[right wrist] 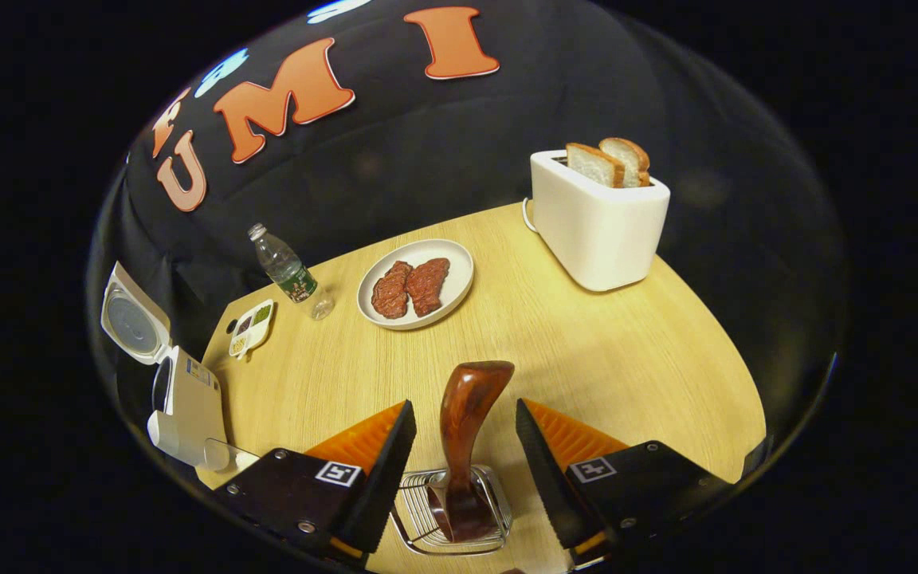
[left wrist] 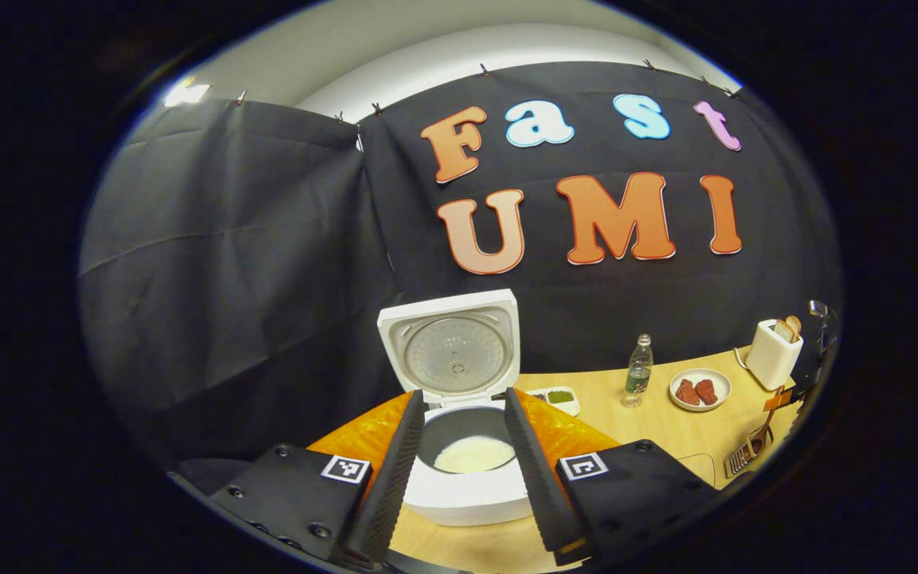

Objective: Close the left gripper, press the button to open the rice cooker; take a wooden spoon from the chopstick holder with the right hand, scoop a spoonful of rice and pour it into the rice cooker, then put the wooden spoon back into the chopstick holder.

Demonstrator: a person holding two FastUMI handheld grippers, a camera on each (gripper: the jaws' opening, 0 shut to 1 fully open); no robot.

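Note:
The white rice cooker (left wrist: 467,494) stands open on the wooden table, its lid (left wrist: 453,351) tipped up and back. White rice lies in the dark inner pot (left wrist: 473,453). My left gripper (left wrist: 463,395) is open just in front of the cooker, its fingers framing the pot without touching it. The wooden spoon (right wrist: 465,422) stands upright in the wire chopstick holder (right wrist: 421,522). My right gripper (right wrist: 464,406) is open around the spoon's handle, with a gap on both sides. The cooker (right wrist: 186,406) also sits at the far left of the right gripper view.
A white toaster (right wrist: 598,223) holding two bread slices stands at the back right. A plate (right wrist: 451,291) with two meat pieces, a water bottle (right wrist: 288,271) and a small divided dish (right wrist: 252,327) lie mid-table. The table edge curves close on the right.

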